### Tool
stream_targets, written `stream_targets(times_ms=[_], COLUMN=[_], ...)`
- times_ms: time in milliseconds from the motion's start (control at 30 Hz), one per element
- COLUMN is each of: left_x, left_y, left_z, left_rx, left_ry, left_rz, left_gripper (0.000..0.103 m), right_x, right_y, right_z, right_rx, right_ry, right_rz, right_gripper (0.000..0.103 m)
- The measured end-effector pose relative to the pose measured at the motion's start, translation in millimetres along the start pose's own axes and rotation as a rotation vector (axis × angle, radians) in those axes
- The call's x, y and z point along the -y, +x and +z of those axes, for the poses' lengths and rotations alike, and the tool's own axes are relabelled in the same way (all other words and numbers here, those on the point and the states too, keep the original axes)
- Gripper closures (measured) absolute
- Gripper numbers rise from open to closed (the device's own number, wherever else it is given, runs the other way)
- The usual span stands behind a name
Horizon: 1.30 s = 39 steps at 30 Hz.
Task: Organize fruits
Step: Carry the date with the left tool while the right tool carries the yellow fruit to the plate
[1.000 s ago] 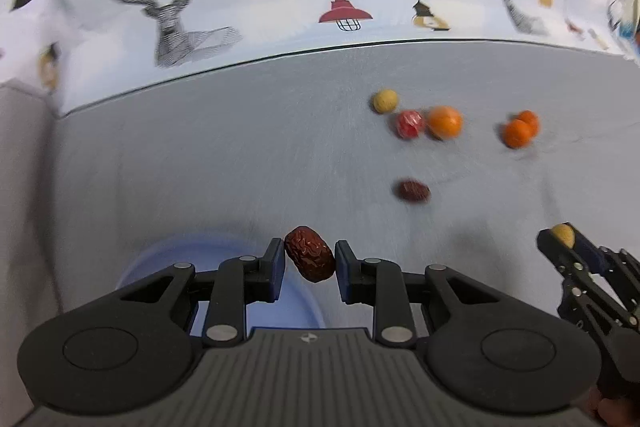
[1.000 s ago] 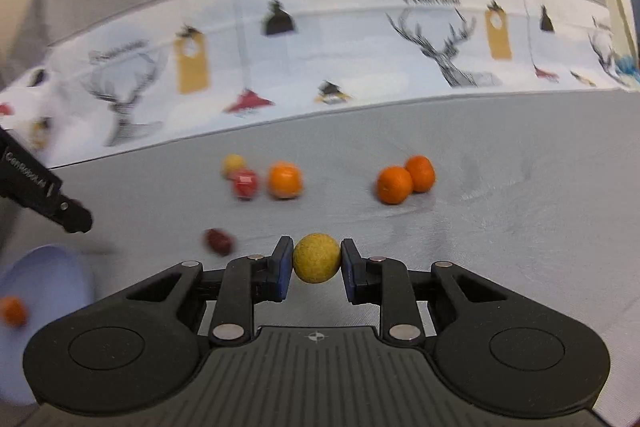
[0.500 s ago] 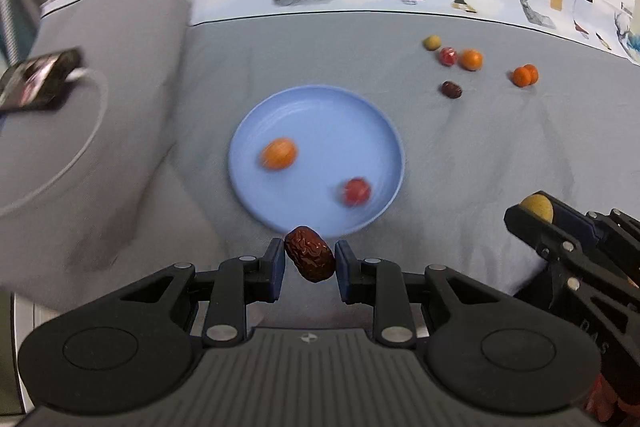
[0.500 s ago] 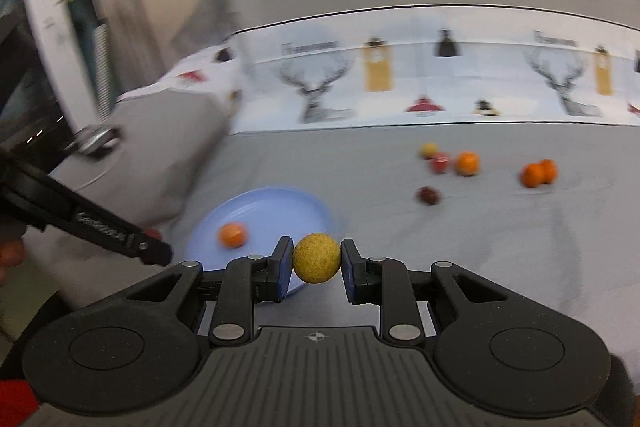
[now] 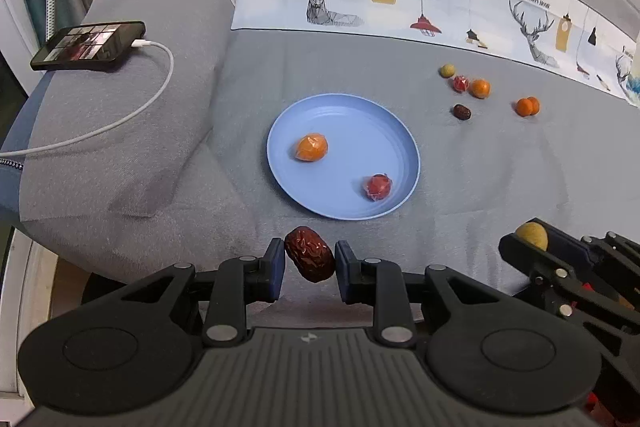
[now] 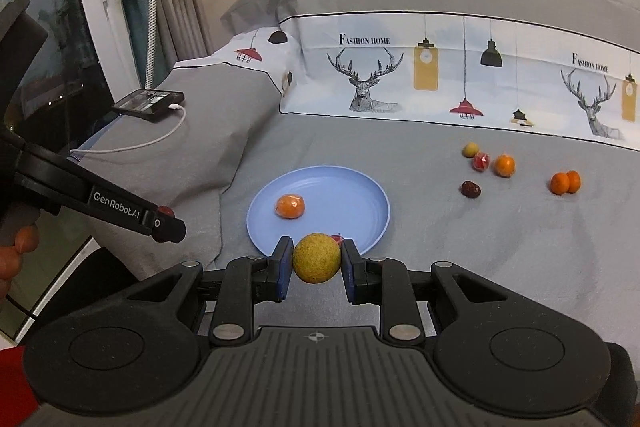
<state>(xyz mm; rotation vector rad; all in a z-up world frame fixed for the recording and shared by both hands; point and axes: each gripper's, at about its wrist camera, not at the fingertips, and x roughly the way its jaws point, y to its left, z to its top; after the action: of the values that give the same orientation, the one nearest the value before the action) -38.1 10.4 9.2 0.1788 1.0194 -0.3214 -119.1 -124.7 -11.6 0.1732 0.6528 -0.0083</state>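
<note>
Near the bed's front edge, you held the red date (image 5: 309, 259) clamped in the left claw (image 5: 310, 269) and the yellow fruit (image 6: 316, 257) in the right claw (image 6: 316, 269), just short of the blue plate (image 5: 404, 143); next, probably carry both over it and release.

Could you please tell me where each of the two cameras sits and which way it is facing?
Left wrist: rides the left gripper, looking down at the blue plate; its gripper holds a red date, and the right gripper shows.
Right wrist: rides the right gripper, holding a yellow fruit, facing the plate and pillow; the left gripper and a hand show.
Both share the plate, loose fruits and phone.
</note>
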Motion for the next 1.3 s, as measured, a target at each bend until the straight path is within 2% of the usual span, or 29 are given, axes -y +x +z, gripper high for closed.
stream_targets(times_ms=[1300], left_x=[-12.4], left_y=[5.6], left_z=[7.1], left_rx=[0.007], left_ry=[-0.034], left_rz=[-0.005], left_gripper=[0.074], right_x=[-2.9], right_y=[3.5], right_z=[-3.2], right_rx=[-0.014], right_ry=[-0.015], right_rz=[-0.005], right_gripper=[0.076])
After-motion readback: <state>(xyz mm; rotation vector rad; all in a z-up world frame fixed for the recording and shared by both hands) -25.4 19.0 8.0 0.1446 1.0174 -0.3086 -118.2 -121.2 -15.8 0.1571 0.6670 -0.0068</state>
